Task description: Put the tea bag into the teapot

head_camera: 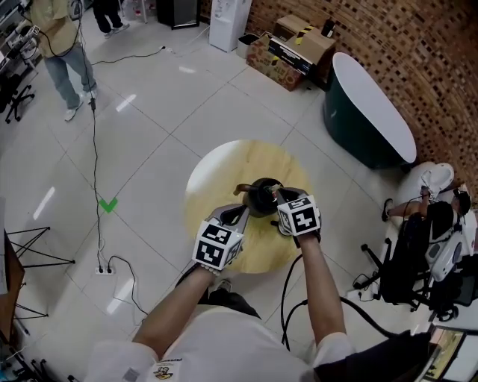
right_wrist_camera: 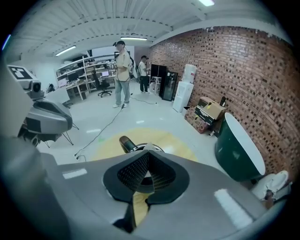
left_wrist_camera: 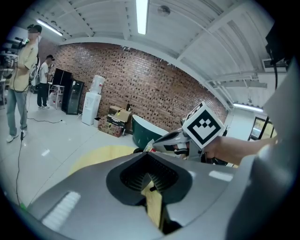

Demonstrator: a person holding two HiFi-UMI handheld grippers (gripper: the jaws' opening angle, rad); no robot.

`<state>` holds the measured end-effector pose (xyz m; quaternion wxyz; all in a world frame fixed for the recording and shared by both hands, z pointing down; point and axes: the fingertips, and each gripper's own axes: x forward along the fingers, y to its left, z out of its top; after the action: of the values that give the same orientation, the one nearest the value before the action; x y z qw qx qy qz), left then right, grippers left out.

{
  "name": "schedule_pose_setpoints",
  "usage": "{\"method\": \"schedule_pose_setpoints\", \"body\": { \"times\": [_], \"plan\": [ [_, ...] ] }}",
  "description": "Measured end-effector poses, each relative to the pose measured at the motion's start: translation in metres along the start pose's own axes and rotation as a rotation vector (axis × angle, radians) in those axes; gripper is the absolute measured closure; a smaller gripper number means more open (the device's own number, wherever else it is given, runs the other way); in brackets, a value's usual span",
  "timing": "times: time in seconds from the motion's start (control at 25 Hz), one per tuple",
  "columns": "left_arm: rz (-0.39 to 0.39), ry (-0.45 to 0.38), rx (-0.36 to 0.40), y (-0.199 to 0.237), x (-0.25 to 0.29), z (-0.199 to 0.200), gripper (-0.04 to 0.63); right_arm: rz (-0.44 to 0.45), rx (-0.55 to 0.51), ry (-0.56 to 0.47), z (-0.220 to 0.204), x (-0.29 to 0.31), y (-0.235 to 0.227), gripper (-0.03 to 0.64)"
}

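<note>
Teapot (head_camera: 261,200) ×1, on round table (head_camera: 224,168) | tea bag (left_wrist_camera: 148,146) ×1, pinched in my right gripper (head_camera: 278,197) above teapot | my left gripper (head_camera: 240,214) jaws together, empty.

We stand on a floor (head_camera: 187,97) of pale glossy tiles, with a green tape mark (head_camera: 108,204) at the left and a black cable (head_camera: 95,149) running to a power strip (head_camera: 105,270). A brick wall (head_camera: 388,45) closes the far right. Against it sit a dark green bathtub (head_camera: 366,112) with a white rim, cardboard boxes (head_camera: 295,48) and a white water dispenser (head_camera: 228,22). The round yellow counter (head_camera: 224,168) lies nearest us. Overhead, strip lights (left_wrist_camera: 141,16) run along a white ribbed ceiling (left_wrist_camera: 197,42). Far off, a person (right_wrist_camera: 123,70) stands near desks and shelves (right_wrist_camera: 82,75).
</note>
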<state>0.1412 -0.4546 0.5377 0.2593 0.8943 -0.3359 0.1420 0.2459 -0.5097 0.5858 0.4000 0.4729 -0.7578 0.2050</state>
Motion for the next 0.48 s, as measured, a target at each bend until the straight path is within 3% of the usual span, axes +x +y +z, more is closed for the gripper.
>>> {"method": "schedule_pose_setpoints", "body": {
  "times": [0.44, 0.48],
  "plan": [
    [0.008, 0.0, -0.024, 0.003, -0.002, -0.006, 0.583, 0.012, -0.012, 0.083, -0.022, 0.035, -0.002, 0.61],
    [0.009, 0.0, -0.025, 0.004, -0.002, -0.007, 0.583, 0.013, -0.005, 0.081, -0.022, 0.037, -0.002, 0.583]
  ]
}}
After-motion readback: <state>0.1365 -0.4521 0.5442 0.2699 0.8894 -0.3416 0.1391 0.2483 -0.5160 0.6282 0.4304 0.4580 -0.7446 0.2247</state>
